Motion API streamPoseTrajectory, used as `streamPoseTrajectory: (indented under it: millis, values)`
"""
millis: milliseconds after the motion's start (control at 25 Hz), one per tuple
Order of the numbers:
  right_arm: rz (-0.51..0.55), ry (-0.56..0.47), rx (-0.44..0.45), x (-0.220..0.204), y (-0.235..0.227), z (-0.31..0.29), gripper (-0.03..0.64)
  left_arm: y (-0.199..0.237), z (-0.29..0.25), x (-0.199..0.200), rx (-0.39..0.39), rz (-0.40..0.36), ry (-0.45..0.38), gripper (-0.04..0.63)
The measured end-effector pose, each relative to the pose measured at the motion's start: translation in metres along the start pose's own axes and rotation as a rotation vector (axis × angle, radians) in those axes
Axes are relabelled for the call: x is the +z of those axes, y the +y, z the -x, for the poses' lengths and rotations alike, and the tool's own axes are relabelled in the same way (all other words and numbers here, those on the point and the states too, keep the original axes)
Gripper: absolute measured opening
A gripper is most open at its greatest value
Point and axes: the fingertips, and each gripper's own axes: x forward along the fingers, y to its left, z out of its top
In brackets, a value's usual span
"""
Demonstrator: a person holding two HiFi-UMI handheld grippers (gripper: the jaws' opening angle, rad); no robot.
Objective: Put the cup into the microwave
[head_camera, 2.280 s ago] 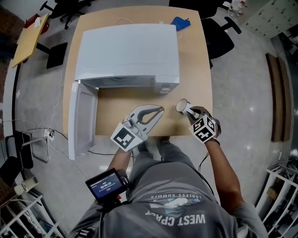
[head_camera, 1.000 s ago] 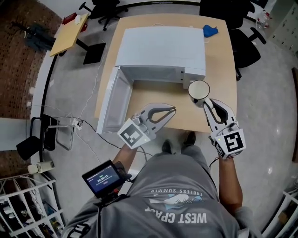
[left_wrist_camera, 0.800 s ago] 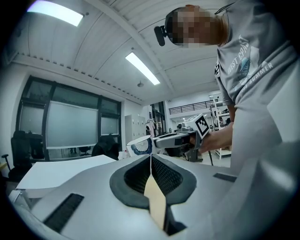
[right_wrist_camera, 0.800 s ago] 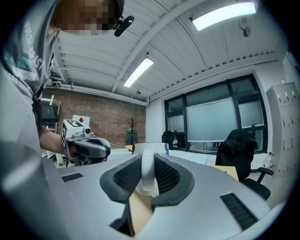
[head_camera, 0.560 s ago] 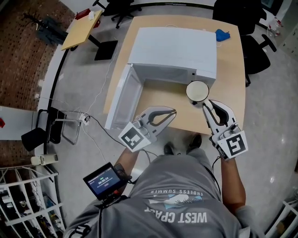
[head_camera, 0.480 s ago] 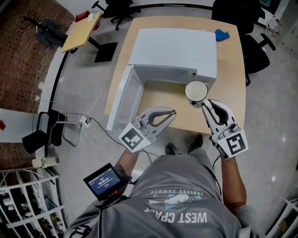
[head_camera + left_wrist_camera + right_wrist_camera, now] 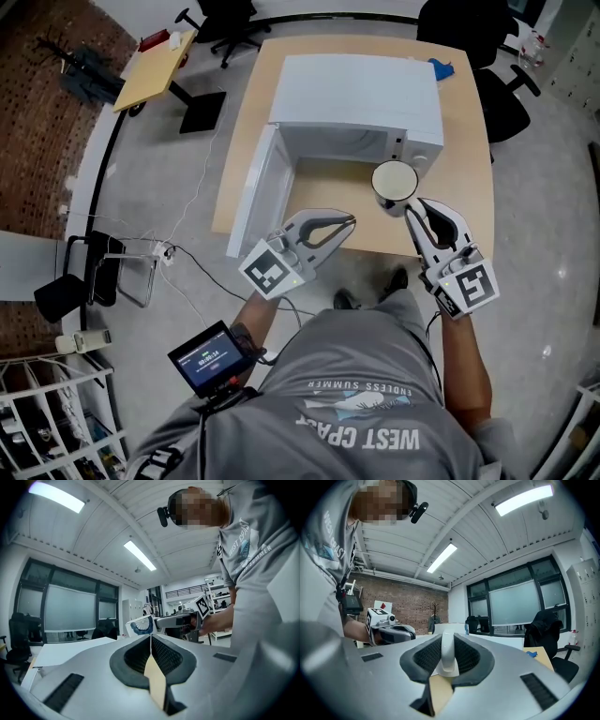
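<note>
Right tongs (image 7: 410, 208) clamp cup (image 7: 395, 180) | wooden table (image 7: 466, 178) | grey floor (image 7: 150, 216)

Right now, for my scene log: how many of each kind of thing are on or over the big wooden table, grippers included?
Microwave: 1
Cup: 1
Blue object: 1
Grippers: 2, left gripper and right gripper
Total: 5

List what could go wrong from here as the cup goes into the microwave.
The right gripper pinches the cup only by its handle, so it may swing or slip.
The cup hangs before the control panel of the microwave, right of its open cavity; pushed straight in, it may hit the front.
</note>
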Motion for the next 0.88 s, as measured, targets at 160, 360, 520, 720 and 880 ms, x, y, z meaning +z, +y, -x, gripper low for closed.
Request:
streamPoseTrajectory:
  millis: [160,360,520,720,880]
  values:
    - [-0.023,0.022,-0.013,-0.002,-0.015,0.006,0.075,0.004,-0.015,-0.009,0.003,0.028,0.019,0.023]
    - [-0.048,0.051,-0.022,-0.020,-0.005,-0.017,0.075,0.022,0.000,-0.019,0.010,0.045,-0.042,0.023]
    - [-0.069,0.068,-0.031,-0.038,0.007,-0.044,0.075,0.039,0.022,-0.027,0.013,0.033,-0.044,0.023]
    - [-0.087,0.080,-0.036,-0.064,0.007,-0.072,0.075,0.052,0.036,-0.034,0.009,0.005,-0.027,0.023]
    - [-0.103,0.099,-0.021,-0.090,-0.001,-0.098,0.075,0.062,0.039,-0.043,0.032,0.034,0.004,0.023]
